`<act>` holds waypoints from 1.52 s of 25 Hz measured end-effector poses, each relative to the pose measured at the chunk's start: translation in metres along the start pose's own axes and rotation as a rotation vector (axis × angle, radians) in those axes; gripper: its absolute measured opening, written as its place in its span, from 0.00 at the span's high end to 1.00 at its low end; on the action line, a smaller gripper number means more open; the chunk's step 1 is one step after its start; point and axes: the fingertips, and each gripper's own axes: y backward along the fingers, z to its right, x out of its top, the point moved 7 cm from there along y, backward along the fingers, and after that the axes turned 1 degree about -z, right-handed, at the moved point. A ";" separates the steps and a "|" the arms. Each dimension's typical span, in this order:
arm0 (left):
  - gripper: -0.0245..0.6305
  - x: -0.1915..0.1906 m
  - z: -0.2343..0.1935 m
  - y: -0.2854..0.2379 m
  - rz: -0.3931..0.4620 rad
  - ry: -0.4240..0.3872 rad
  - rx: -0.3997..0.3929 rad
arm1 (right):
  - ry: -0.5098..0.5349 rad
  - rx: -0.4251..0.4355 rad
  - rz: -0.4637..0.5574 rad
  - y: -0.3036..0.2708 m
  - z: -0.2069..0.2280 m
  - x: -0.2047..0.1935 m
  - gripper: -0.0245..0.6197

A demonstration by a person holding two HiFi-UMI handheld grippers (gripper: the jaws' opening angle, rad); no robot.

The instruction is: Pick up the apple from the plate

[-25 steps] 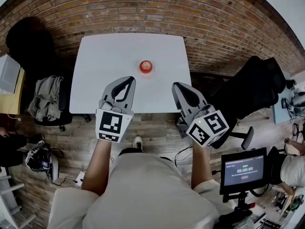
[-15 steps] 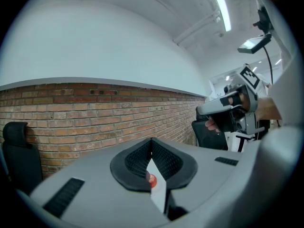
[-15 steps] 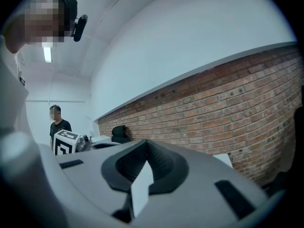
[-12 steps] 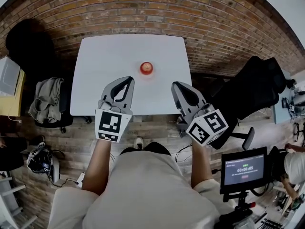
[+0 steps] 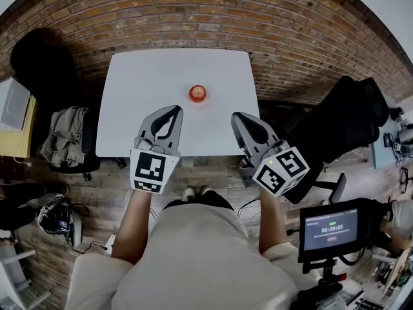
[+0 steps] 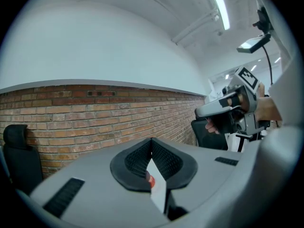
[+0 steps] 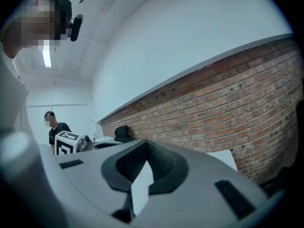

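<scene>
A red apple (image 5: 197,93) sits on a small plate, barely visible beneath it, in the middle of the white table (image 5: 142,82). Both grippers hover over the table's near edge, short of the apple. My left gripper (image 5: 175,110) is shut and empty, its tip pointing at the apple from the near left. In the left gripper view a sliver of the apple (image 6: 150,178) shows below the closed jaws of that gripper (image 6: 152,141). My right gripper (image 5: 236,116) is to the apple's near right, jaws together, holding nothing. The right gripper view shows that gripper (image 7: 146,142) aimed at the brick wall.
A black office chair (image 5: 345,118) stands right of the table. A chair draped with clothes (image 5: 63,134) stands at the left. A small monitor on a stand (image 5: 330,228) is at the near right. Brick wall runs behind the table.
Both grippers have stayed almost where they were. The apple has not moved. The person's feet have shifted below the table edge.
</scene>
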 end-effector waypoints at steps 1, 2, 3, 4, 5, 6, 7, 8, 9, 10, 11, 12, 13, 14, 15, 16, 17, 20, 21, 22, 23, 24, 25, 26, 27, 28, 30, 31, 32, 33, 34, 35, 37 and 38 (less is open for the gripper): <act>0.96 0.001 0.003 -0.002 -0.003 -0.003 0.000 | -0.005 0.001 0.000 0.002 0.004 0.001 0.96; 0.96 0.003 0.006 -0.004 -0.005 -0.005 0.001 | -0.009 0.004 0.002 0.004 0.007 0.001 0.96; 0.96 0.004 0.008 -0.005 -0.007 -0.007 0.003 | -0.010 0.008 0.002 0.005 0.010 0.002 0.96; 0.96 0.006 0.010 -0.006 -0.008 -0.009 0.004 | -0.006 0.014 0.000 0.005 0.011 0.003 0.96; 0.96 0.006 0.011 -0.005 -0.007 -0.010 0.006 | 0.003 0.022 -0.005 0.004 0.010 0.004 0.96; 0.96 0.007 0.011 -0.004 -0.006 -0.011 0.010 | 0.015 0.031 -0.012 0.003 0.008 0.004 0.96; 0.96 0.007 0.010 -0.003 -0.005 -0.011 0.014 | 0.027 0.042 -0.020 0.002 0.006 0.005 0.96; 0.96 0.008 0.010 -0.003 -0.003 -0.011 0.020 | 0.037 0.056 -0.030 0.000 0.005 0.005 0.96; 0.96 0.009 0.010 -0.004 0.000 -0.009 0.025 | 0.042 0.077 -0.041 -0.001 0.004 0.004 0.96; 0.96 0.010 0.011 -0.005 0.002 -0.008 0.029 | 0.044 0.102 -0.049 -0.001 0.004 0.003 0.96; 0.96 0.012 0.013 -0.006 0.003 -0.008 0.031 | 0.045 0.127 -0.055 -0.001 0.005 0.003 0.96; 0.96 0.013 0.015 -0.007 0.002 -0.008 0.033 | 0.052 0.145 -0.059 0.000 0.005 0.003 0.96; 0.96 0.014 0.018 -0.009 0.000 -0.010 0.034 | 0.067 0.157 -0.067 0.001 0.006 0.002 0.96; 0.96 0.015 0.020 -0.010 -0.002 -0.011 0.036 | 0.088 0.164 -0.077 0.002 0.007 0.002 0.96; 0.96 0.015 0.022 -0.012 -0.003 -0.013 0.039 | 0.111 0.169 -0.087 0.002 0.007 0.001 0.96; 0.96 0.015 0.024 -0.012 -0.004 -0.015 0.043 | 0.132 0.172 -0.095 0.002 0.007 0.001 0.96; 0.96 0.015 0.025 -0.012 -0.004 -0.016 0.047 | 0.145 0.174 -0.099 0.003 0.008 0.000 0.96; 0.96 0.012 0.028 -0.011 -0.005 -0.020 0.059 | 0.141 0.178 -0.076 0.005 0.009 -0.003 0.96; 0.96 0.012 0.030 -0.011 -0.007 -0.021 0.063 | 0.134 0.181 -0.065 0.006 0.011 -0.003 0.96; 0.96 0.012 0.032 -0.013 -0.012 -0.021 0.067 | 0.128 0.183 -0.057 0.008 0.015 -0.002 0.96; 0.96 0.013 0.035 -0.016 -0.018 -0.021 0.073 | 0.122 0.182 -0.053 0.010 0.021 0.000 0.96; 0.96 0.014 0.038 -0.020 -0.026 -0.020 0.081 | 0.113 0.179 -0.052 0.011 0.028 0.002 0.96; 0.96 0.015 0.040 -0.024 -0.034 -0.017 0.089 | 0.104 0.173 -0.054 0.013 0.035 0.003 0.96; 0.96 0.016 0.042 -0.026 -0.042 -0.013 0.098 | 0.095 0.167 -0.057 0.013 0.040 0.003 0.96; 0.96 0.015 0.043 -0.028 -0.050 -0.008 0.106 | 0.090 0.163 -0.061 0.013 0.044 0.003 0.96; 0.96 0.013 0.044 -0.028 -0.057 -0.003 0.114 | 0.088 0.162 -0.065 0.013 0.047 0.003 0.96; 0.96 0.010 0.044 -0.028 -0.073 0.005 0.126 | 0.089 0.164 -0.075 0.014 0.051 0.002 0.96; 0.96 0.009 0.045 -0.029 -0.079 0.009 0.129 | 0.088 0.167 -0.082 0.014 0.052 0.001 0.96; 0.96 0.008 0.046 -0.029 -0.084 0.010 0.131 | 0.086 0.170 -0.088 0.015 0.054 -0.001 0.96; 0.96 0.007 0.048 -0.030 -0.088 0.011 0.133 | 0.084 0.173 -0.092 0.015 0.056 -0.002 0.96; 0.96 0.007 0.048 -0.032 -0.091 0.010 0.135 | 0.080 0.174 -0.096 0.014 0.059 -0.002 0.96; 0.96 0.007 0.049 -0.033 -0.095 0.010 0.136 | 0.076 0.176 -0.098 0.014 0.061 -0.002 0.96; 0.96 0.006 0.049 -0.036 -0.102 0.010 0.135 | 0.066 0.180 -0.101 0.012 0.063 -0.003 0.96; 0.96 0.006 0.050 -0.038 -0.106 0.011 0.134 | 0.063 0.182 -0.103 0.012 0.064 -0.004 0.96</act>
